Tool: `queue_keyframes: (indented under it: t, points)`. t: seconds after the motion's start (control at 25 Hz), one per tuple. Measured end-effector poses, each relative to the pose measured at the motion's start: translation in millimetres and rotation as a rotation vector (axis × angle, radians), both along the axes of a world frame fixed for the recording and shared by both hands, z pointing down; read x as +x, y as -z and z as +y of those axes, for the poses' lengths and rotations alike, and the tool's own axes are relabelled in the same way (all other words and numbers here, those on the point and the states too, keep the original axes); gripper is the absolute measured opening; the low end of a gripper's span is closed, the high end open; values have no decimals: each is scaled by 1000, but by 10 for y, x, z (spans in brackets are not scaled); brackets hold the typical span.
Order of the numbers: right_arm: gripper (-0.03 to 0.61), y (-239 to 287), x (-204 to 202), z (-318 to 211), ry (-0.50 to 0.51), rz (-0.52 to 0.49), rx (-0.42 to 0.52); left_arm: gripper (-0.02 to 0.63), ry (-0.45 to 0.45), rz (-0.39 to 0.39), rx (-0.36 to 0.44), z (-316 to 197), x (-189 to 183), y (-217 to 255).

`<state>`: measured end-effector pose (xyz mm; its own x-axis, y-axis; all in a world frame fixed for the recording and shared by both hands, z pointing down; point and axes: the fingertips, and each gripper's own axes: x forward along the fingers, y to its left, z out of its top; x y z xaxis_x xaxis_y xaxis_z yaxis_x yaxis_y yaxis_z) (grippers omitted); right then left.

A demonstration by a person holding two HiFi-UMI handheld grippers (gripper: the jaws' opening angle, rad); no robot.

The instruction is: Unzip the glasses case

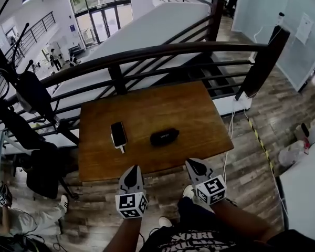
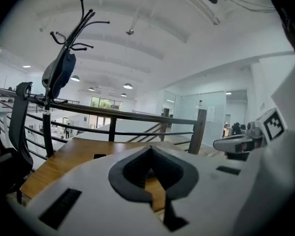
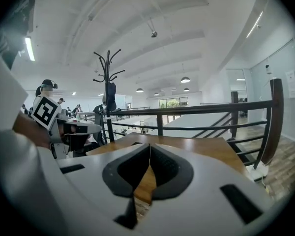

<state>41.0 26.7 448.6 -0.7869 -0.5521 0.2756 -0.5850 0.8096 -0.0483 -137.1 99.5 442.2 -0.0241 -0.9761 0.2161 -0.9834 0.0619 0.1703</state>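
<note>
Our left gripper (image 1: 132, 170) has its jaws pressed together, tips meeting with nothing between them. Our right gripper (image 1: 193, 166) is the same, closed on empty air. Both hang over the near edge of the wooden table (image 1: 199, 114), side by side and apart from each other, pointing toward its middle. Neither touches anything.

The glasses case (image 1: 164, 136) lies further in, near the centre of the table and well apart from both grippers. It is a dark oval lying flat, with its long side across our view. It looks zipped shut, though the zip pull is too small for us to make out. To its left, near but not touching, a phone (image 1: 118, 133) rests on a pale slab. A dark railing (image 1: 147, 54) runs behind the table.

We judge the task not yet begun, and several things could go wrong from here. Both pairs of jaws must spread before they can take hold, so arriving closed would only nudge the case away. The case looks light and the tabletop smooth, so tugging the pull with one gripper while the other has no firm hold would likely drag the whole case along. The pull is small, and a poor pinch may slip off it. A wide reach from our left could knock the phone
</note>
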Motion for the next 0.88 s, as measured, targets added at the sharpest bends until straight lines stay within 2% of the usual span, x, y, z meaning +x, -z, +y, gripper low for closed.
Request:
queue_keyframes:
  t: [0.52, 0.88]
  points:
    - [-2, -179, -257, -1118, 146, 3, -48, 3, 60, -36, -64, -1216, 13, -125]
    - [-2, -303, -362, -1548, 246, 0, -64, 3, 123, -62, -98, -1567, -39, -260]
